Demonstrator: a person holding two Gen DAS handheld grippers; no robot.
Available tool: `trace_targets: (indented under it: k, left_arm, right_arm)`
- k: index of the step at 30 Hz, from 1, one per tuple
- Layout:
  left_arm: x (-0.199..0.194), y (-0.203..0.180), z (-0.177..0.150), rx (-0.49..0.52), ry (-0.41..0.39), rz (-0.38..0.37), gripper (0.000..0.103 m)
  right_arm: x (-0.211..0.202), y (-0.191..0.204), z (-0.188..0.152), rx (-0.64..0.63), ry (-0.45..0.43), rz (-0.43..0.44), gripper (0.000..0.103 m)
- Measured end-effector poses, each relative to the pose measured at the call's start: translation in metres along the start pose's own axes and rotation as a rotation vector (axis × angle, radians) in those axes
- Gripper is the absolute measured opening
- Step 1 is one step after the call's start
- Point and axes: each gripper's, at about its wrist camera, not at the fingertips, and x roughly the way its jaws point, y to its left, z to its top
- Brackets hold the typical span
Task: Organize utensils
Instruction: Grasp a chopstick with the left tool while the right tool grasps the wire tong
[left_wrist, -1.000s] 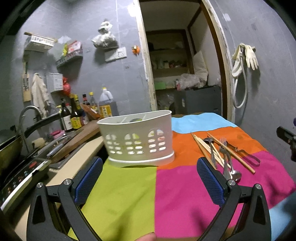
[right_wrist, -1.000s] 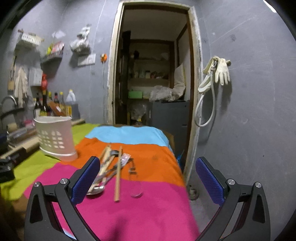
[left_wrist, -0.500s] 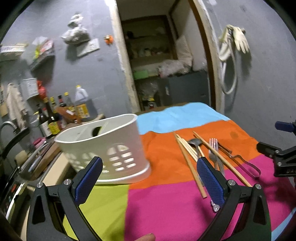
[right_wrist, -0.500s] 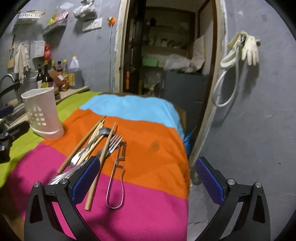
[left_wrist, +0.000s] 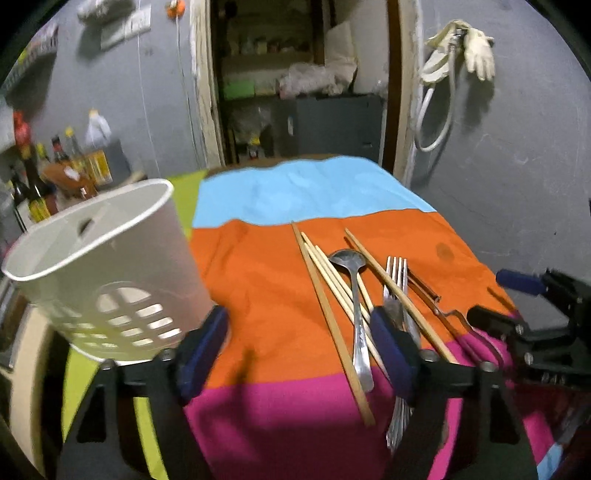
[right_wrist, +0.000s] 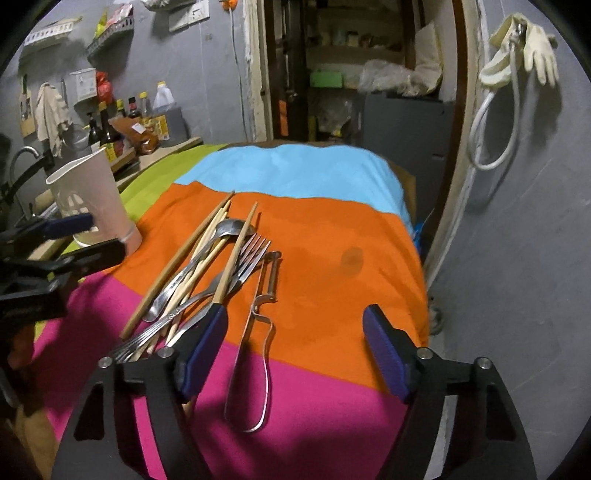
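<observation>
The utensils lie in a loose heap on the bench, on the orange band of the striped cloth (right_wrist: 325, 229) toward its right edge, their handles reaching onto the pink band at the near edge. The heap holds wooden chopsticks (right_wrist: 177, 266), a metal spoon (left_wrist: 356, 306), forks (right_wrist: 243, 262) and, beside them on the right, a wire-handled peeler (right_wrist: 258, 332). A white slotted holder (left_wrist: 107, 273) stands well apart, at the left edge of the bench.

The chopsticks look light and stiff and would likely roll; the metal pieces look smooth and slippery and overlap, so lifting one may drag its neighbours. The peeler lies nearly clear of the rest, and its narrow stem above the wire loop looks the best place to pinch. The others are probably best taken by their handle ends, where they fan apart.

The left hand-held gripper (left_wrist: 299, 350) has just been closing its jaws; they stand partly apart over bare cloth, the right finger above the forks, gripping nothing. The right hand-held gripper (right_wrist: 295, 350) has also just been narrowing; its jaws are apart with the peeler's loop between them, the pads not pressing on it.
</observation>
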Motion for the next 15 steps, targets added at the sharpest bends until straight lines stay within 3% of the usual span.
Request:
trace_targets:
  k: [2,6,10,15]
  left_arm:
    - [0.011,0.004,0.008,-0.033,0.042,-0.036,0.054]
    - [0.031,0.006,0.019,-0.062,0.101,-0.064,0.036]
    - [0.047,0.003,0.021,-0.045,0.165,-0.064,0.026]
    - [0.065,0.006,0.021,-0.014,0.222,-0.074,0.025]
  right_arm:
    - [0.003,0.001,0.001,-0.004,0.012,0.013,0.066]
    - [0.017,0.006,0.007,-0.026,0.064,0.027,0.046]
    - [0.03,0.009,0.012,-0.036,0.099,0.04,0.043]
    - [0.055,0.01,0.019,-0.063,0.174,0.02,0.043]
